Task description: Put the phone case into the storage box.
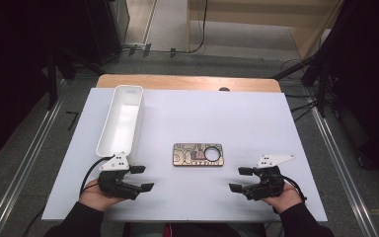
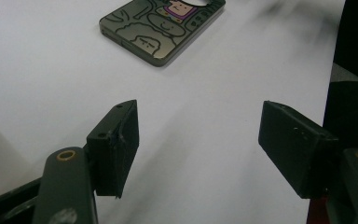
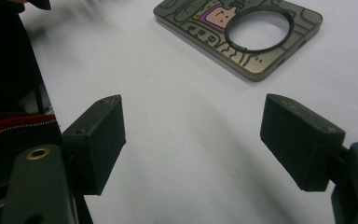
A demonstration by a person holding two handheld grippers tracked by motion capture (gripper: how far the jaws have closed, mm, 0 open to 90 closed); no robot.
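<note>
A flat phone case (image 1: 198, 154) with cartoon drawings and a round ring on it lies face up in the middle of the white board (image 1: 237, 113). My left gripper (image 1: 141, 177) rests near the front left, jaws apart with nothing between them; its own view has the phone case (image 2: 161, 28) ahead. My right gripper (image 1: 240, 179) sits near the front right, also open and empty, with the phone case (image 3: 242, 35) and its ring beyond the jaws. Both grippers point inward toward the case and stand apart from it.
A long white tray (image 1: 120, 120) lies along the board's left side, just beyond my left gripper. The board covers a wooden table (image 1: 187, 82). Dark stands and cables surround the table on the floor.
</note>
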